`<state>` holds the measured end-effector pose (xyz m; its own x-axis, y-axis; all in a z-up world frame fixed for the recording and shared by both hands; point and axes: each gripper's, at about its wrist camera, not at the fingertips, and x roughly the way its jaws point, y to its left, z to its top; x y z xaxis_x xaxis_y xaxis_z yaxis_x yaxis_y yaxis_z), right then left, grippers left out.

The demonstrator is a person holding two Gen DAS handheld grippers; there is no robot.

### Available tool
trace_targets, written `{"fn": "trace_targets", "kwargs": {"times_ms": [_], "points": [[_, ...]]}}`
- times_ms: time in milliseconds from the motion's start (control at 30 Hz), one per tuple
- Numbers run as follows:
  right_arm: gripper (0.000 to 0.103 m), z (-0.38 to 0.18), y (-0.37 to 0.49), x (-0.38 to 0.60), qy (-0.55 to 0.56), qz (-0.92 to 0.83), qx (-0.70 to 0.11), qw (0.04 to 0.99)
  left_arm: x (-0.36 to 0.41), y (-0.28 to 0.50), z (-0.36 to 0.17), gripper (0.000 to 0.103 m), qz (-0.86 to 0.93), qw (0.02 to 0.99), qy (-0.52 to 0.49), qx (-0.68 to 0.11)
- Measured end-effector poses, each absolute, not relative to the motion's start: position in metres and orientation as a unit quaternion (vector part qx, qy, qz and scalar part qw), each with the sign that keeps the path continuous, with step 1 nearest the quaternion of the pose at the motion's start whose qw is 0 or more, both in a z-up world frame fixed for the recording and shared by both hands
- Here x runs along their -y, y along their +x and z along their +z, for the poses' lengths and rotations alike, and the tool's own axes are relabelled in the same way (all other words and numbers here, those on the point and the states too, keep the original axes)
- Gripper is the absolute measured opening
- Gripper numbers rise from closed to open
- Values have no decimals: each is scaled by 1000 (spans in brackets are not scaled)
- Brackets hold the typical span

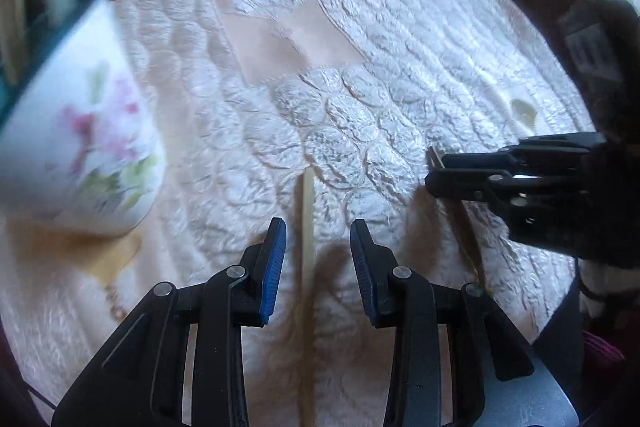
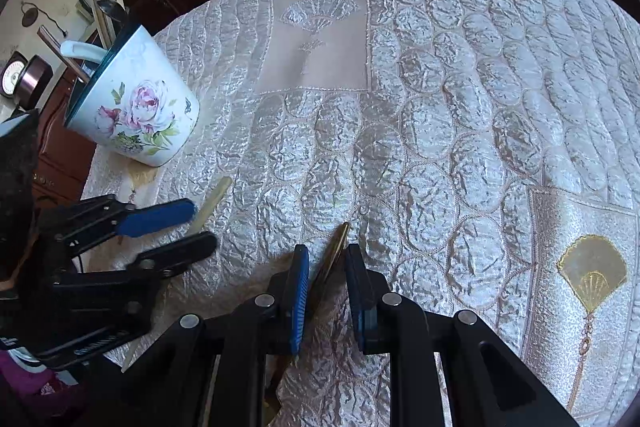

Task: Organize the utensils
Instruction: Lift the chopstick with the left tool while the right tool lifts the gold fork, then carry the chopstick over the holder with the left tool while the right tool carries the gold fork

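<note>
Blue ribbed pads line both tools. The left gripper has its jaws apart, straddling a pale flat stick that lies on the tablecloth and runs from 6 o'clock toward 12 in the left wrist view; the pads do not touch it. From the right wrist view the same stick pokes out past the left tool at 9 o'clock, pointing toward the mug.

The right gripper has its jaws nearly together around a thin brass-coloured utensil that stands on edge between the pads, its tip reaching toward 12 o'clock. Whether the pads actually press it I cannot tell; a narrow gap seems to show on one side.

Outward, the floral mug stands at 10 o'clock in the right wrist view, already holding several wooden utensils and a white handle, and is well apart from both tools.

Both pieces look light, stiff and thin. The stick lies flat against soft, quilted cloth, so the pads may need to press into the fabric to catch its edges; taking it near the middle should keep it from pivoting. The metal piece is probably slick, so a firm pinch across its flat faces seems wise. The mug looks breakable and could tip if knocked at the rim.
</note>
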<state>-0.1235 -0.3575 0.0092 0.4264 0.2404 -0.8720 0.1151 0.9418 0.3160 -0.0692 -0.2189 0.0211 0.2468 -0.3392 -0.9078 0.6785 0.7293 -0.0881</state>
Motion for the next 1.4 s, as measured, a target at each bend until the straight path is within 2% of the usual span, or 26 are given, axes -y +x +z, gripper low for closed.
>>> {"fn": "trace_targets", "kwargs": {"times_ms": [67, 100, 167, 267, 533, 1067, 1400], "points": [[17, 8, -123, 358, 170, 42, -531, 829, 225, -69, 17, 29, -328, 774, 173, -513], [15, 8, -123, 359, 167, 45, -529, 831, 224, -69, 18, 17, -327, 775, 173, -512], [12, 9, -124, 358, 156, 46, -526, 835, 221, -66, 18, 4, -328, 775, 163, -515], [9, 19, -127, 358, 161, 62, -517, 839, 204, -64, 26, 4, -333, 772, 120, -528], [6, 69, -139, 341, 144, 97, -468, 866, 138, -78, 83, 4, -336, 803, 29, -491], [6, 133, -153, 311, 116, 128, -411, 895, 69, -106, 166, 4, -339, 843, -31, -416], [6, 179, -143, 295, 99, 157, -376, 908, 32, -96, 226, 4, -318, 874, -50, -363]]}}
